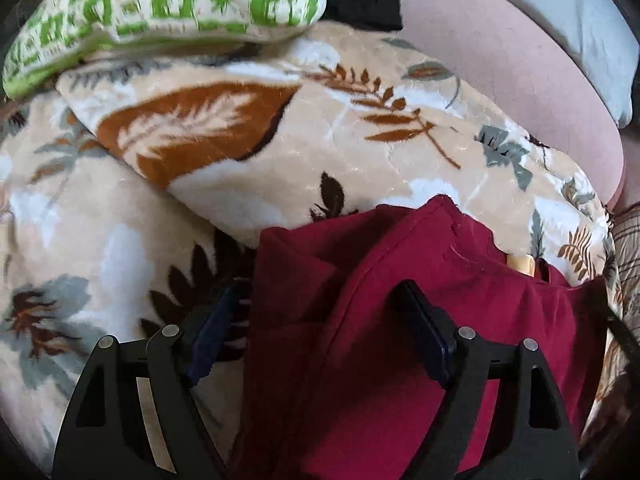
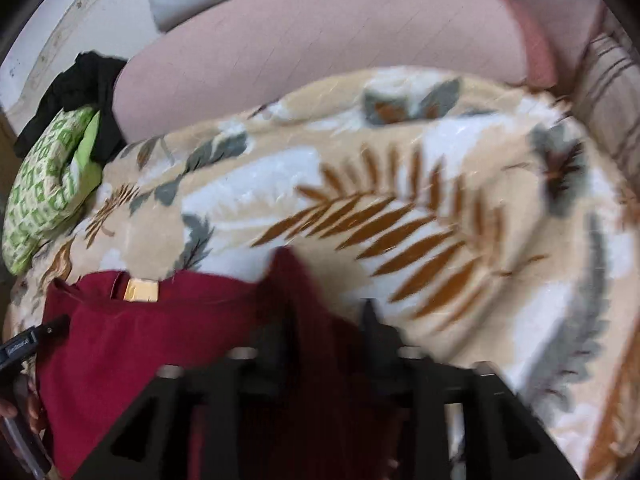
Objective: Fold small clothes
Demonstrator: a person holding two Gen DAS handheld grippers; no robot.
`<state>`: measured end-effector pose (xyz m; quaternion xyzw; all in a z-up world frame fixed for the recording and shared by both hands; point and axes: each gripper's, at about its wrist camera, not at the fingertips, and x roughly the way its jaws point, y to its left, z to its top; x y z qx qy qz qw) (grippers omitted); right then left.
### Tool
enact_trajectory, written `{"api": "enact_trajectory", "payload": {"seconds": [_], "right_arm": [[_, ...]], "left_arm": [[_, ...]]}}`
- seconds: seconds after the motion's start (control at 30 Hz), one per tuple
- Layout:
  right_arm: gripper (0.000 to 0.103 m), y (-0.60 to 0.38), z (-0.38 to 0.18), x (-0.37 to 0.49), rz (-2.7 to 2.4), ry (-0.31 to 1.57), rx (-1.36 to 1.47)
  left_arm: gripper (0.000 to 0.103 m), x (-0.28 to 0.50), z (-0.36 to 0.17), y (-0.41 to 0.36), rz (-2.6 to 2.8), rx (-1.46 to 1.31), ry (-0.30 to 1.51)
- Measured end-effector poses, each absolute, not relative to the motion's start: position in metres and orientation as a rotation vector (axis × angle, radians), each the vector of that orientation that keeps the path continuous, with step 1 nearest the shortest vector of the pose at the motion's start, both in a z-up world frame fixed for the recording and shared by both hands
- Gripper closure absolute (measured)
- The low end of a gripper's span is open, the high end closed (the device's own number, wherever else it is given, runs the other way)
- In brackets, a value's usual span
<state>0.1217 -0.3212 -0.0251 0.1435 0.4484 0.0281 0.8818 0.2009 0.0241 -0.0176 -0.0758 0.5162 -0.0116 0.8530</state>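
Your left wrist view was sharp; your right wrist view was smeared by motion blur, so fine detail there was lost. Only the left view showed your left gripper (image 1: pixel 324 300) clearly: its two dark fingers stood spread wide, with a raised fold of the maroon garment (image 1: pixel 400 320) lying between them, the right finger resting against the cloth and the left finger just beside its edge. Only the right view showed the striped cushion (image 2: pixel 612 92) at the upper right of the frame, and a hand (image 2: pixel 28 404) with a dark device at the lower left edge. Your right gripper (image 2: pixel 326 332) sat low in the centre, its fingers close together with a peak of the maroon cloth rising between them; the blur left it unclear whether they truly pinched it.

The garment lay in the lower part of both frames, on the leaf-patterned blanket (image 1: pixel 280 140). It looked rumpled and partly folded, with a yellowish label (image 1: pixel 520 264) at its neckline. A green-patterned pillow (image 1: pixel 160 12) sat at the upper left, touching the blanket.
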Motion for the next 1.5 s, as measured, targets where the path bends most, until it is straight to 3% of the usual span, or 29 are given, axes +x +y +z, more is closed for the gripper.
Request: {"api": "enact_trajectory", "payload": {"seconds": [0.27, 0.67, 1.0, 1.23, 1.5], "right_arm": [[0.061, -0.287, 0.017, 0.058, 0.270, 0.862, 0.231], [0.065, -0.289, -0.044, 0.107, 0.113, 0.960, 0.210], [0.064, -0.278, 0.001, 0.030, 0.236, 0.948, 0.129], [0.064, -0.269, -0.037, -0.004, 0.232, 1.027, 0.024], [0.062, -0.263, -0.004, -0.018, 0.255, 0.995, 0.060]], "left_arm": [[0.021, 0.177, 0.012, 0.017, -0.046, -0.086, 0.987], [0.021, 0.182, -0.013, 0.020, -0.030, -0.055, 1.062], [0.021, 0.163, -0.001, 0.018, -0.043, -0.035, 1.049], [0.021, 0.133, 0.012, 0.015, -0.064, -0.037, 1.023], [0.021, 0.092, 0.017, 0.025, -0.070, -0.056, 1.031]]}}
